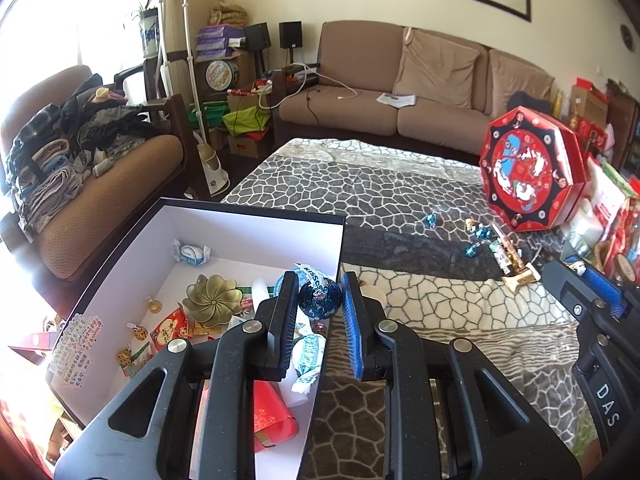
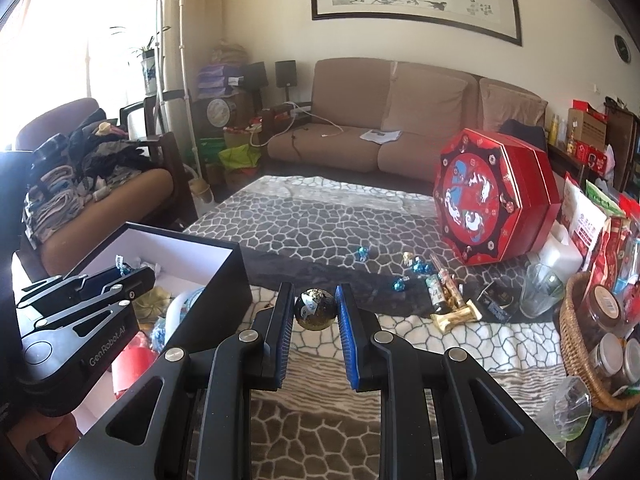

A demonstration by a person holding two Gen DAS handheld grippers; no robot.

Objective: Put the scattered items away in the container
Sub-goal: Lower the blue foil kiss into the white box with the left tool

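My left gripper is shut on a blue foil chocolate ball, held over the right edge of the open black box with white inside, which holds several sweets and a gold flower dish. My right gripper is shut on a gold foil chocolate ball, held above the patterned cloth just right of the box. Scattered blue foil sweets and wrapped bars lie on the cloth ahead. The right gripper also shows in the left wrist view; the left one shows in the right wrist view.
A red octagonal gift box leans at the right. A glass, a wicker basket with jars and red snack bags crowd the right edge. A sofa stands behind, an armchair with clothes at left.
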